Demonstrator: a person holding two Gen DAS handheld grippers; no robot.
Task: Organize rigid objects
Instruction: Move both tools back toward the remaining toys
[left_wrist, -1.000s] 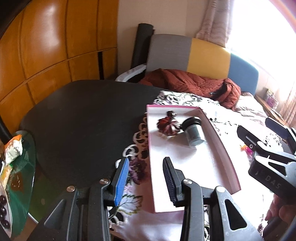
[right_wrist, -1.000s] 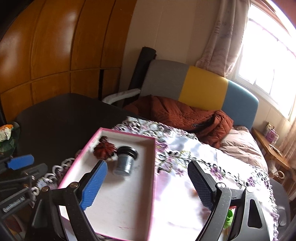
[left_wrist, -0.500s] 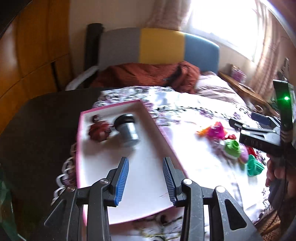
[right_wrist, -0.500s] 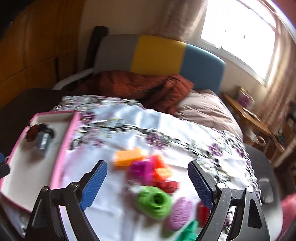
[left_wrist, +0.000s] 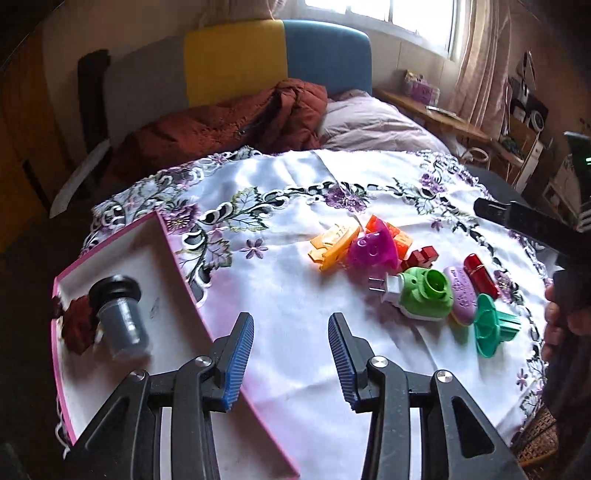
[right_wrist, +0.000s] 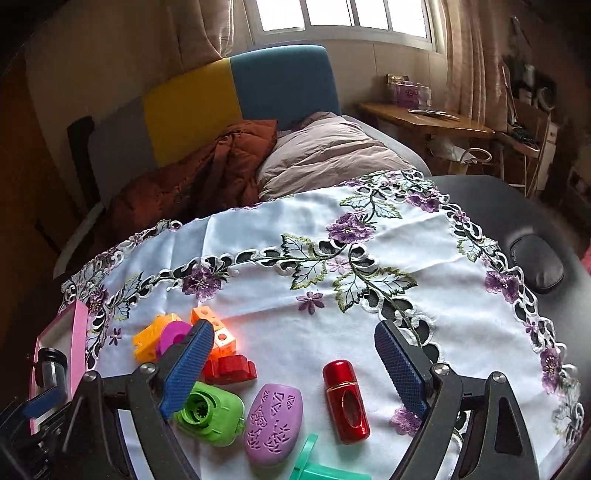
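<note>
A pink-rimmed white tray (left_wrist: 173, 254) lies at the left and holds a grey jar with a black lid (left_wrist: 122, 317) and a dark red flower-like piece (left_wrist: 75, 326). Several small plastic items lie on the white embroidered cloth: an orange piece (left_wrist: 334, 245), a magenta piece (left_wrist: 373, 251), a green plug device (right_wrist: 208, 411), a purple oval case (right_wrist: 273, 422), a red lipstick-like tube (right_wrist: 345, 398), a teal piece (left_wrist: 493, 325) and red blocks (right_wrist: 231, 367). My left gripper (left_wrist: 291, 360) is open and empty over the cloth beside the tray. My right gripper (right_wrist: 295, 365) is open and empty above the cluster.
The embroidered cloth (right_wrist: 369, 258) covers a dark round table (right_wrist: 517, 199). A black pad (right_wrist: 535, 264) lies at the table's right. Behind stand a grey, yellow and blue seat back (right_wrist: 221, 99) with a rust jacket (right_wrist: 195, 177) and a pink pillow (right_wrist: 325, 155).
Both grippers have swung right, from facing the tray to facing the cluster of small plastic items. Both stay open and empty.
</note>
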